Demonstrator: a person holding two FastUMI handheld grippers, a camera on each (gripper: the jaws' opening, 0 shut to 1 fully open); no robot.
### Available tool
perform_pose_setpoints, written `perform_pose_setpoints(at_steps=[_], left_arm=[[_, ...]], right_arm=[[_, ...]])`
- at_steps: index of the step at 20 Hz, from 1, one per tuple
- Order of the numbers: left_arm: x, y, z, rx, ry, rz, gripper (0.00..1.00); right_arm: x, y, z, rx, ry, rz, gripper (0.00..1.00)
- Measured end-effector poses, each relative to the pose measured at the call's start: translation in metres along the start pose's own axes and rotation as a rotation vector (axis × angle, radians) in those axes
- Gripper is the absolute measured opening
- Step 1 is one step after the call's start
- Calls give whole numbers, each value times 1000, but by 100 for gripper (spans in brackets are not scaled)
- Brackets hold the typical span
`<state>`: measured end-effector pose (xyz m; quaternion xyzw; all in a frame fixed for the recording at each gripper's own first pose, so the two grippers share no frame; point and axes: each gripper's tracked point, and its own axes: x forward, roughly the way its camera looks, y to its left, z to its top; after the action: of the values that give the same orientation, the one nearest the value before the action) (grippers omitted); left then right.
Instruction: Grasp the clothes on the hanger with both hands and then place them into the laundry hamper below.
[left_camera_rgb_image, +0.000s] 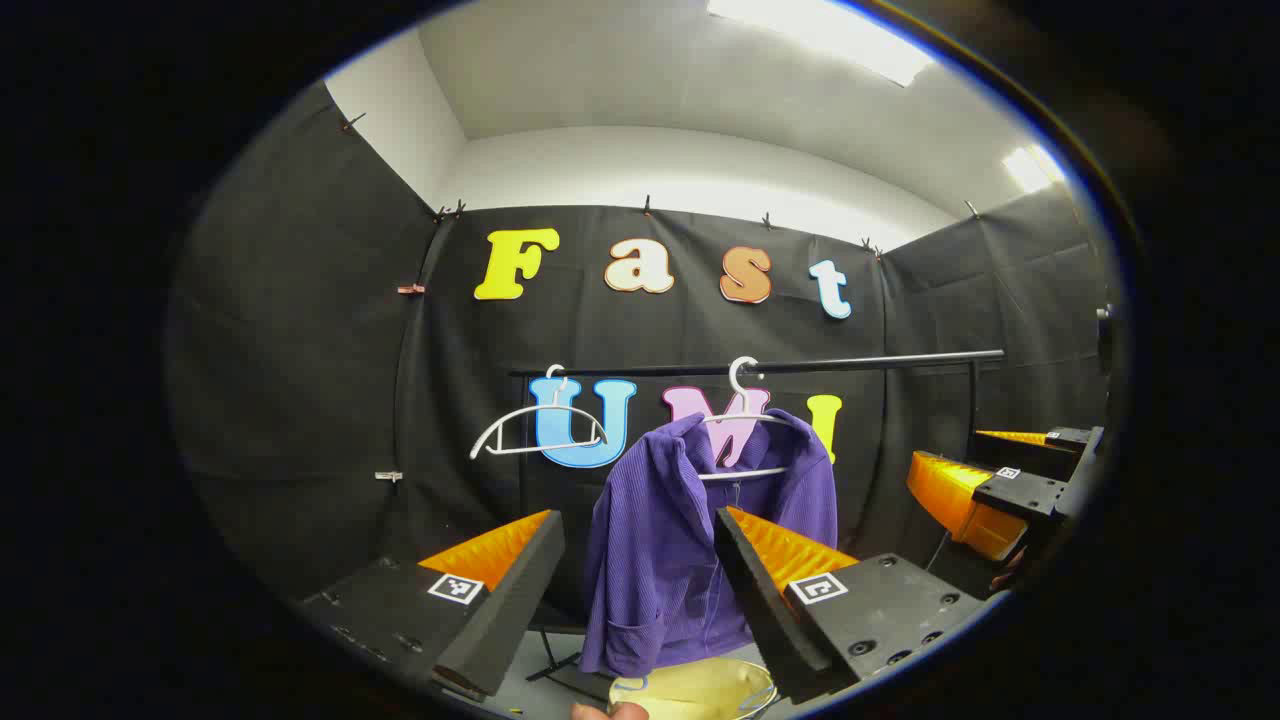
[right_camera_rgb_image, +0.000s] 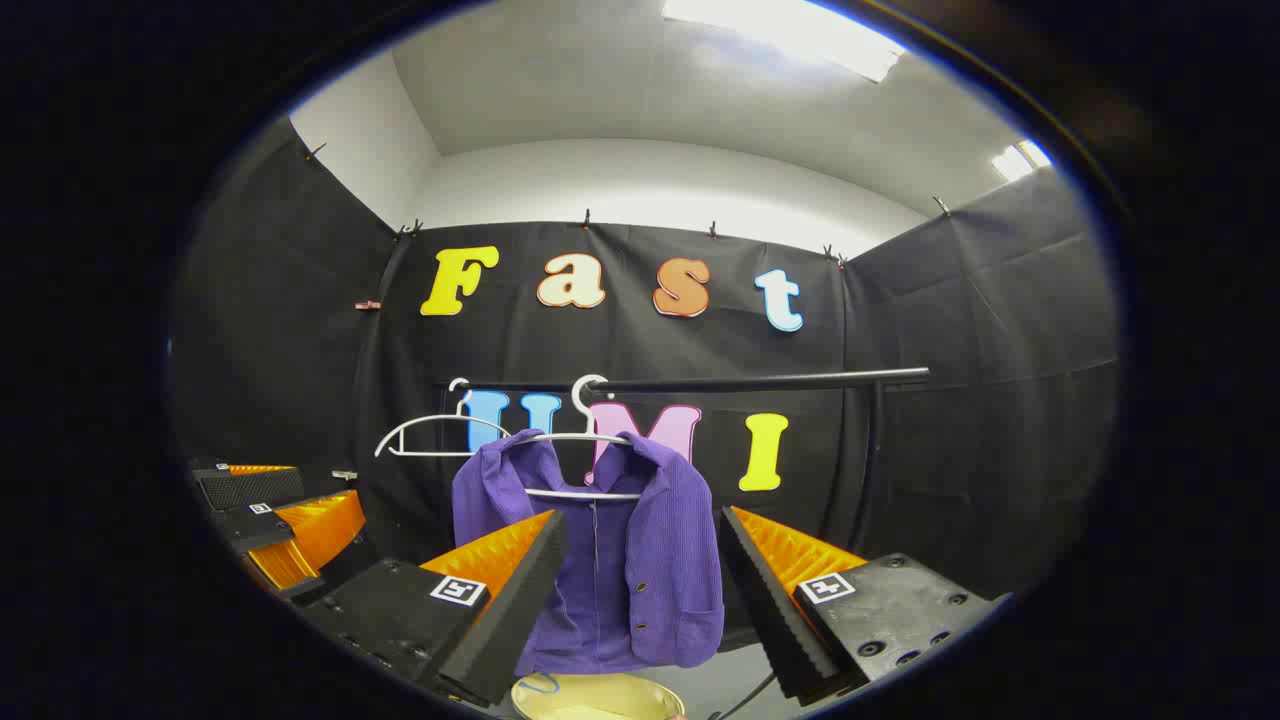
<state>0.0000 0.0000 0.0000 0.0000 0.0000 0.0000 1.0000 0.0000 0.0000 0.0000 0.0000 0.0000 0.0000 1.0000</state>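
Note:
A purple ribbed jacket (left_camera_rgb_image: 690, 540) hangs on a white hanger (left_camera_rgb_image: 745, 415) from a black rail (left_camera_rgb_image: 860, 362). My left gripper (left_camera_rgb_image: 638, 515) is open, and the jacket shows between its fingers, farther off and untouched. In the right gripper view the jacket (right_camera_rgb_image: 650, 560) hangs front-on with its buttons showing. My right gripper (right_camera_rgb_image: 640, 515) is open too and short of the cloth. A pale yellow hamper (left_camera_rgb_image: 700, 690) stands below the jacket, its rim (right_camera_rgb_image: 600, 692) at the bottom edge. Each view shows the other gripper off to the side: the right one (left_camera_rgb_image: 950, 450) and the left one (right_camera_rgb_image: 325, 485).
An empty white hanger (left_camera_rgb_image: 540, 430) hangs on the rail to the jacket's left, also seen as the bare hanger (right_camera_rgb_image: 440, 435) in the right gripper view. The rail's upright post (right_camera_rgb_image: 868, 470) stands at the right. A person's fingertip (left_camera_rgb_image: 600, 711) shows at the bottom edge.

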Motion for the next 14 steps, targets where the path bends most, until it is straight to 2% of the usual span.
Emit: perform_pose_setpoints(at_steps=[1, 2, 3, 4, 14], left_arm=[[-1, -1, 0, -2, 1, -1, 95], [-3, -1, 0, -3, 0, -3, 92], [-4, -1, 1, -4, -3, -3, 95], [-5, 0, 1, -4, -3, -5, 92], [-14, 6, 0, -6, 3, 7, 95]], right_arm=[[-1, 0, -1, 0, 2, 2, 97], [-2, 0, -1, -2, 3, 0, 97], [-3, 0, -1, -4, 3, -1, 97], [-3, 1, -1, -4, 5, -1, 98], [-14, 4, 1, -7, 4, -3, 97]])
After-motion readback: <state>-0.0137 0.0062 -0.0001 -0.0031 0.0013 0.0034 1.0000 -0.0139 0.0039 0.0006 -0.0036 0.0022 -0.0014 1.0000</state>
